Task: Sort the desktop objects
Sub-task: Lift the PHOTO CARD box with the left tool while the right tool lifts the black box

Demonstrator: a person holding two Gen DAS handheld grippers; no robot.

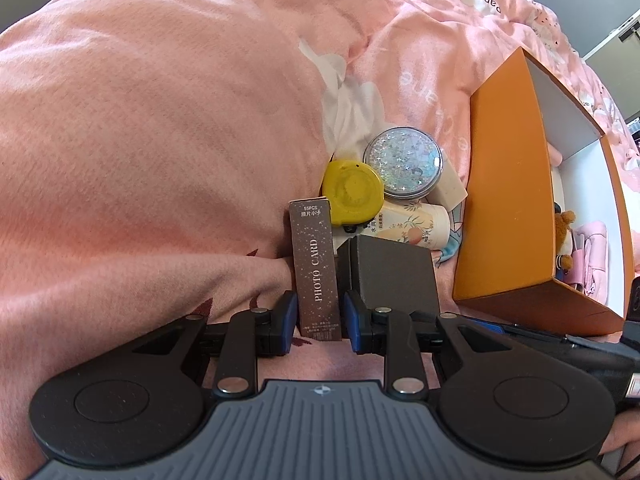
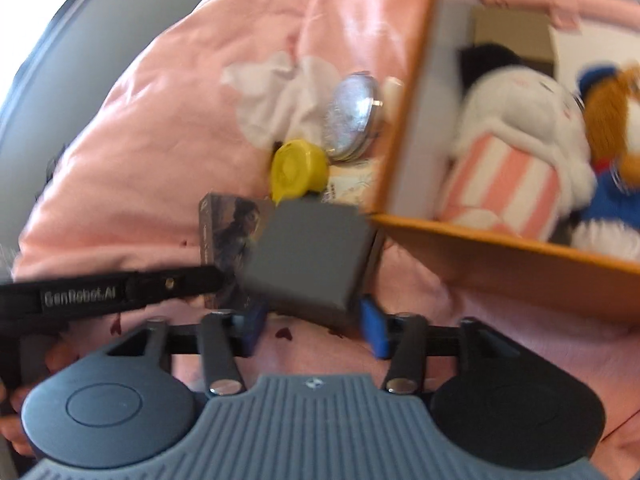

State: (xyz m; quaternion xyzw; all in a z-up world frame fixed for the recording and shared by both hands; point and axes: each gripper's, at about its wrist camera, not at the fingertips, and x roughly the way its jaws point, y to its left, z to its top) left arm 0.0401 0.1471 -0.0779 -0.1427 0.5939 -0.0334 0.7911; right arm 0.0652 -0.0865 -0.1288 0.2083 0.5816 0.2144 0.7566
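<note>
My left gripper point(image 1: 320, 320) is shut on a tall brown box marked PHOTO CARD point(image 1: 316, 272), one blue pad on each narrow side; the box stands upright on the pink bedding. Right beside it sits a plain dark grey box point(image 1: 392, 276). In the blurred right wrist view the grey box point(image 2: 308, 252) lies between the fingers of my right gripper point(image 2: 314, 326), and a thin gap shows at the right pad, so the jaws stand open. The left gripper's black finger point(image 2: 120, 288) reaches in to the photo card box point(image 2: 228, 236).
Behind the boxes lie a yellow tape measure point(image 1: 352, 192), a round glitter compact point(image 1: 402, 164) and a cream tube point(image 1: 416, 224). An open orange box point(image 1: 508, 208) at the right holds plush toys point(image 2: 520, 128). A bulging pink quilt point(image 1: 160, 140) fills the left.
</note>
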